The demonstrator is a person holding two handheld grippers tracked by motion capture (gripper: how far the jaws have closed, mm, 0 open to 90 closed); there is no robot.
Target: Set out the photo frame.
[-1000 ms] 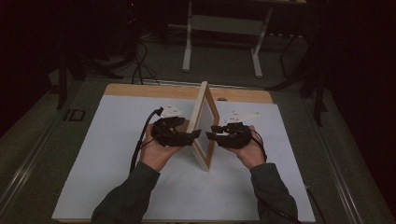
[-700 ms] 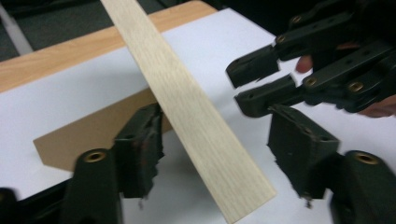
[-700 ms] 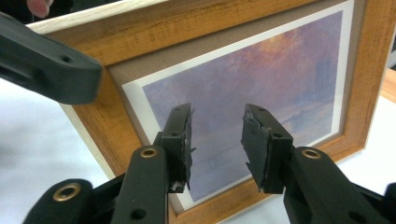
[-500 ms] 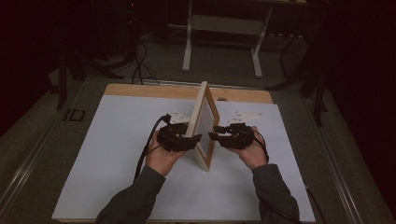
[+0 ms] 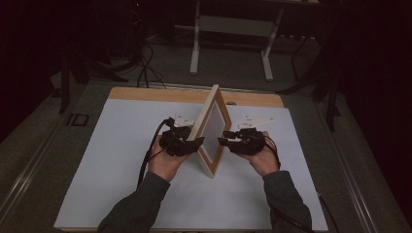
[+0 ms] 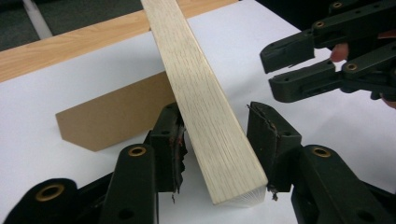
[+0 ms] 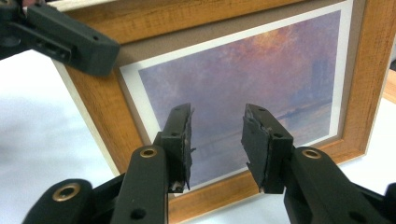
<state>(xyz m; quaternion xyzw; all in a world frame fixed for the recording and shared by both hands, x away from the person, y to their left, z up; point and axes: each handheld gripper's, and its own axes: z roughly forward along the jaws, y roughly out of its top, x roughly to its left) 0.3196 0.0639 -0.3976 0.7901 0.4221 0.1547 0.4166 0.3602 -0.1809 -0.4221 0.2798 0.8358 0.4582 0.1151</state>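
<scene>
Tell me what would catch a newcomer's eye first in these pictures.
A wooden picture frame stands upright on its edge in the middle of the white tabletop; the right gripper view shows its hazy purple and orange print. The left gripper straddles the frame's pale edge with jaws open, a cardboard stand behind it. The right gripper faces the print, jaws open too.

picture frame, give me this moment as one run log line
picture frame: upright on white mat | left gripper: open, jaws astride frame edge | right gripper: open, facing print, not gripping
</scene>
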